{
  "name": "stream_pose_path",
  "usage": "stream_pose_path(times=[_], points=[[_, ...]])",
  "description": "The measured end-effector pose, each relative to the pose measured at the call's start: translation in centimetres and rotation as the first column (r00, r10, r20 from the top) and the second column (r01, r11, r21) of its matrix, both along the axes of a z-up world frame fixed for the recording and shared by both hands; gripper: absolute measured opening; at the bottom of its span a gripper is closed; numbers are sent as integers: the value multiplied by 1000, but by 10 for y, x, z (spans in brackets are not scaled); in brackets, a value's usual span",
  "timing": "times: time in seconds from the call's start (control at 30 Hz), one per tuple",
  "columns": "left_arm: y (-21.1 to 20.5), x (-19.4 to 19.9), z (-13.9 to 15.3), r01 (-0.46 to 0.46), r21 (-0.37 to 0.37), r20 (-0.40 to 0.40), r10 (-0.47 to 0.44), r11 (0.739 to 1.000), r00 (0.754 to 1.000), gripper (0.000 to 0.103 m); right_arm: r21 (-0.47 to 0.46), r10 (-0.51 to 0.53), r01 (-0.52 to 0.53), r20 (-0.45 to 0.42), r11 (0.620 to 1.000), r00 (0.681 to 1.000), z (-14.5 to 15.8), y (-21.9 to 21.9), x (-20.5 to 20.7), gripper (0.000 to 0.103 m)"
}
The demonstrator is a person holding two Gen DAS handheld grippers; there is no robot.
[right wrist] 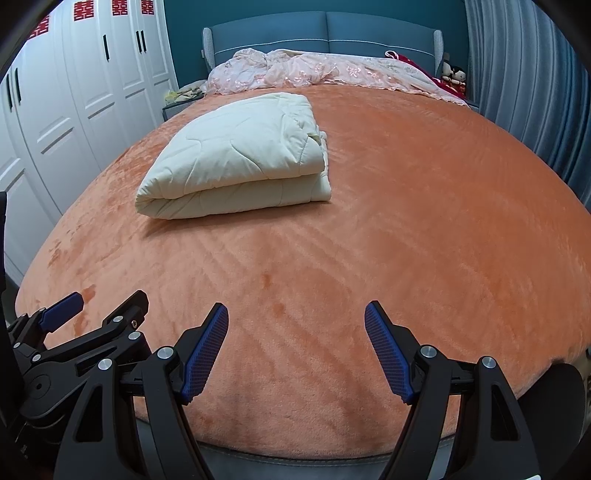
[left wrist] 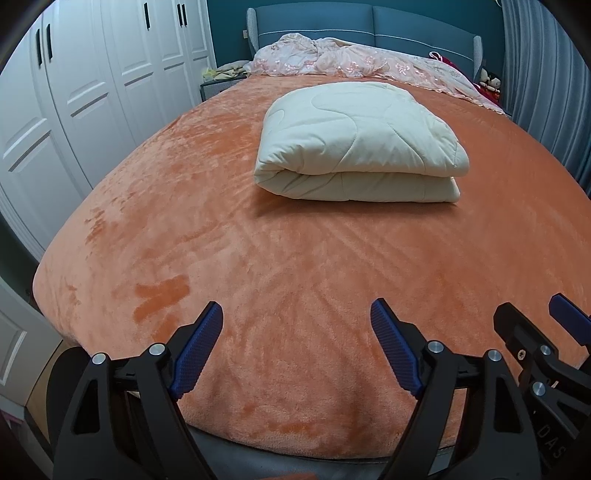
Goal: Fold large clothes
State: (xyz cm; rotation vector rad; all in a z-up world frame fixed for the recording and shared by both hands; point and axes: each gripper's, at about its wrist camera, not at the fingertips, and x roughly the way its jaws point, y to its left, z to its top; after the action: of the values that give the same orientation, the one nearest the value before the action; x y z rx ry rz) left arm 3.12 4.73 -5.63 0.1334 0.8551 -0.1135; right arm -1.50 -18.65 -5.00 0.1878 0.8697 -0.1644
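Note:
A cream quilted comforter [left wrist: 358,144] lies folded into a thick rectangular bundle on the orange plush bed cover [left wrist: 221,258], near the middle of the bed. It also shows in the right wrist view [right wrist: 236,158], left of centre. My left gripper [left wrist: 297,314] is open and empty above the foot end of the bed, well short of the bundle. My right gripper [right wrist: 296,314] is open and empty beside it, also over the foot end. Each gripper shows at the edge of the other's view: the right gripper [left wrist: 532,314], the left gripper [right wrist: 110,299].
A crumpled pink embroidered cover [left wrist: 351,61] lies along the blue headboard [left wrist: 369,26]. White wardrobe doors [left wrist: 74,92] stand on the left, grey-blue curtains [right wrist: 524,81] on the right. A nightstand with items [left wrist: 221,79] sits at the bed's far left corner. Stuffed toys [right wrist: 454,75] sit far right.

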Motion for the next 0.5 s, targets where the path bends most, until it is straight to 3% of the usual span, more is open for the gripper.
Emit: stream_pose_path(times=[0.5], points=[[1, -2, -2, 5, -1, -1, -5, 1000, 1000, 74, 1, 2, -2, -1, 1000, 1000, -2, 3, 0, 75]])
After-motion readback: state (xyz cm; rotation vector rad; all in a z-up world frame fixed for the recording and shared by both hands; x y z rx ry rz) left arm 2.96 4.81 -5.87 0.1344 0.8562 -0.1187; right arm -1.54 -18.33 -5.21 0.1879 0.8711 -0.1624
